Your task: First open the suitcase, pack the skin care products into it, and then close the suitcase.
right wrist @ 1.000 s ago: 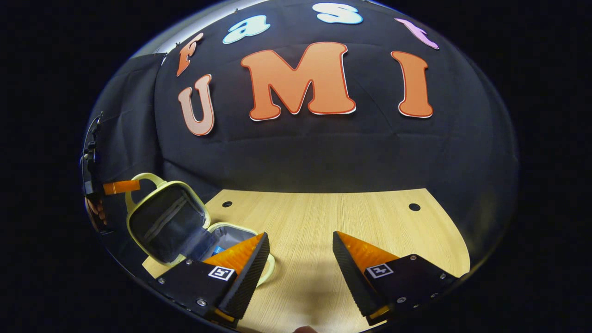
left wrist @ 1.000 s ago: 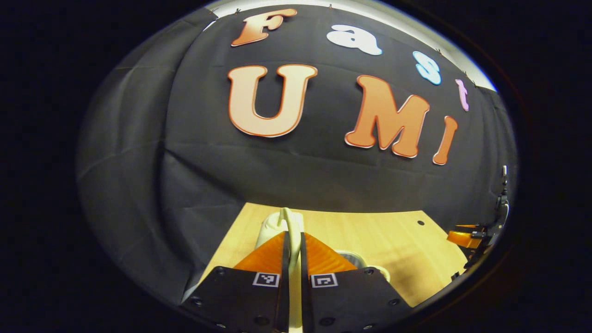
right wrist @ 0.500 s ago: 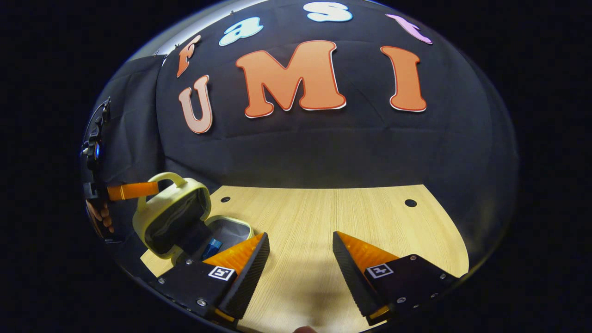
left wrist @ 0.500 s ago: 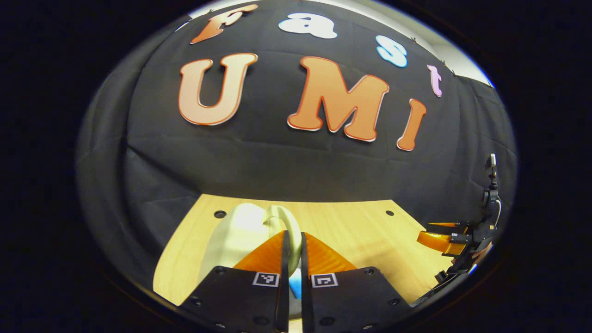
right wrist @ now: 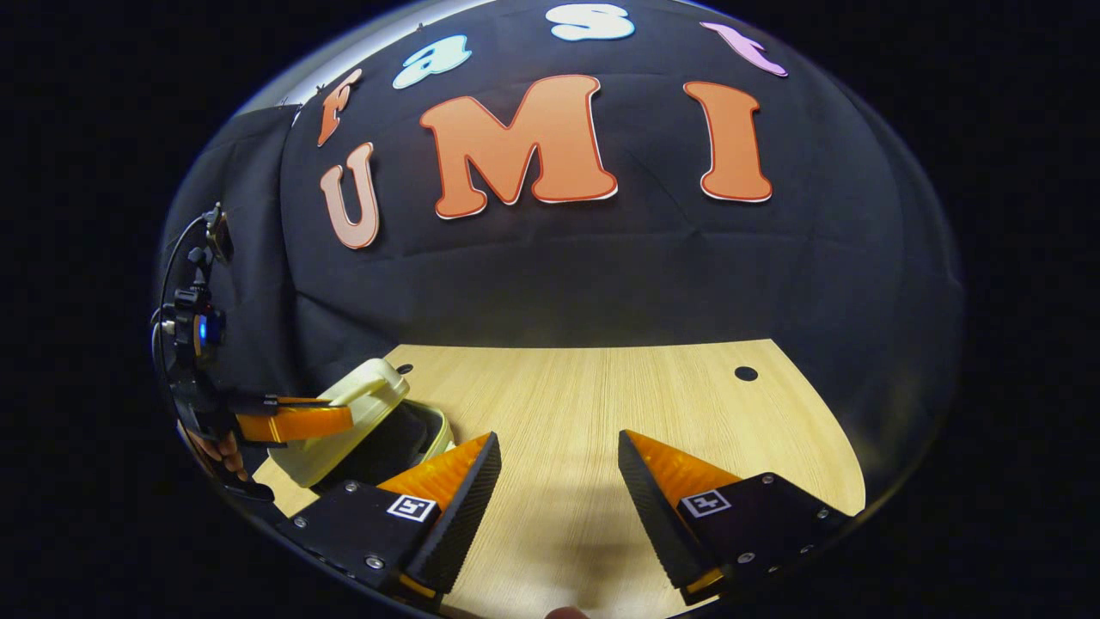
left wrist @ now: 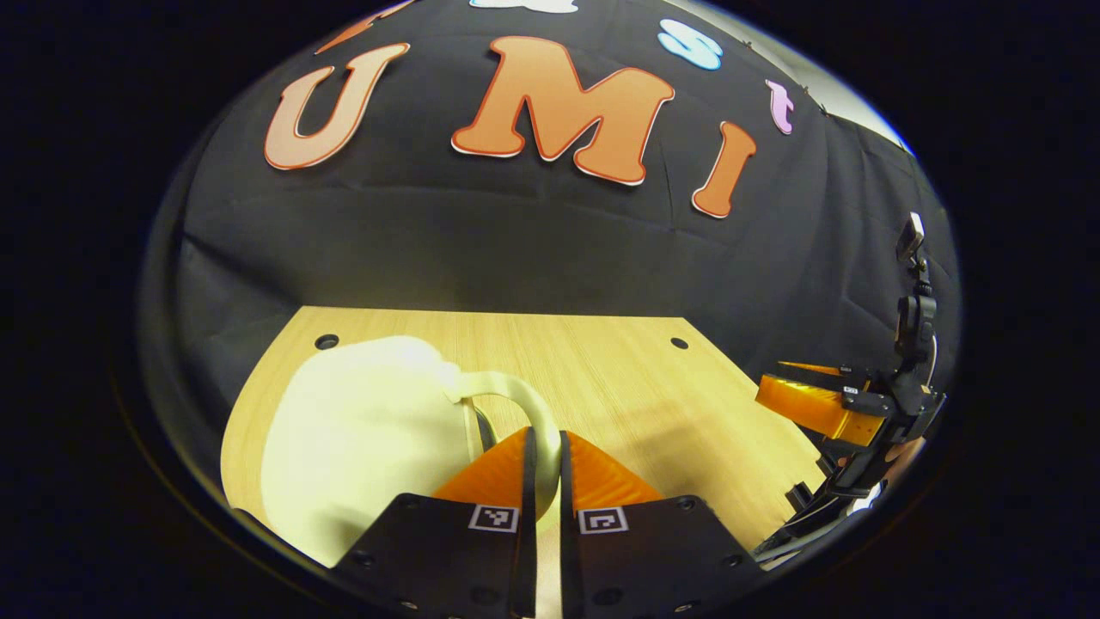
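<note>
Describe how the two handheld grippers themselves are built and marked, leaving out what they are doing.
Each gripper has two wedge-shaped fingers on flat black plates fixed with small screws. Every plate carries a square black-and-white marker tag. The right gripper has ridged, saw-toothed inner faces on its fingers. Seen from the right gripper view, the left gripper has a black frame, thin cables, a small blue light and a stalk-mounted part above it.

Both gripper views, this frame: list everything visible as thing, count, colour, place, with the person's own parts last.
Suitcase: one, pale yellow, table's left part, lid lowered almost shut.
Suitcase handle: one, pale yellow loop, on the lid, between the left gripper's fingers.
Table: one, light wood, with small dark holes.
Booth wall: one, black cloth, behind the table.
Left gripper: one, shut on the handle.
Right gripper: one, open above bare table.
Hand: one, holding the left gripper.
</note>
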